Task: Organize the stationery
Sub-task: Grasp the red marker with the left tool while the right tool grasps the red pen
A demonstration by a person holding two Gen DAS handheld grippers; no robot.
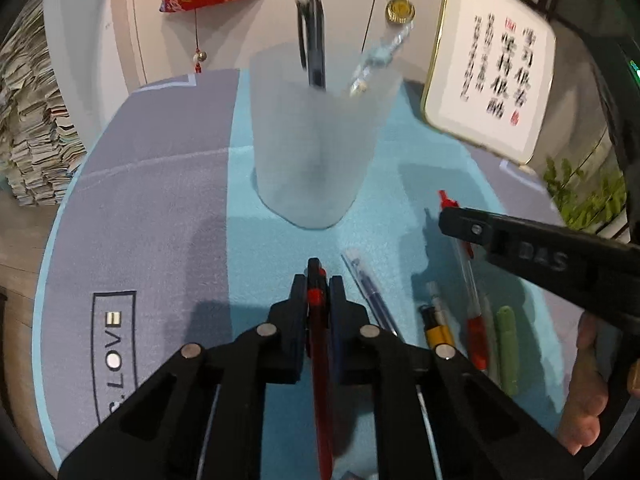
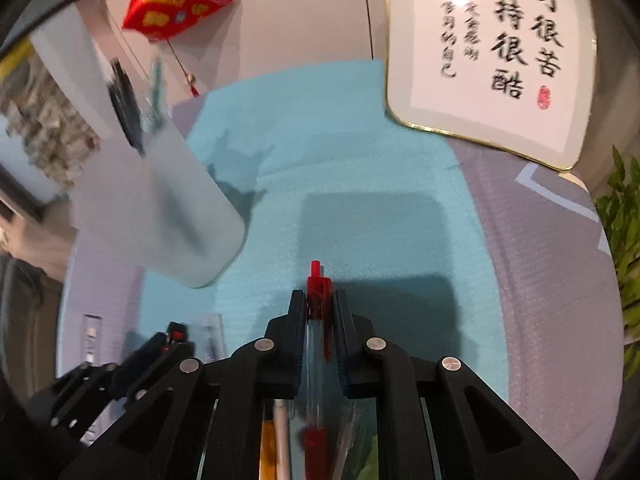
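Left gripper [image 1: 316, 296] clamps a dark red pen [image 1: 320, 360], right gripper [image 2: 318, 312] clamps a clear red-tipped pen [image 2: 316, 344], both near the frosted cup [image 1: 320, 136] standing farther back on the blue mat [image 1: 240, 240].

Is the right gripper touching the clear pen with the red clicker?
Touching. The right wrist view shows the right gripper closed on the clear pen with the red clicker, both pads pressing its barrel.
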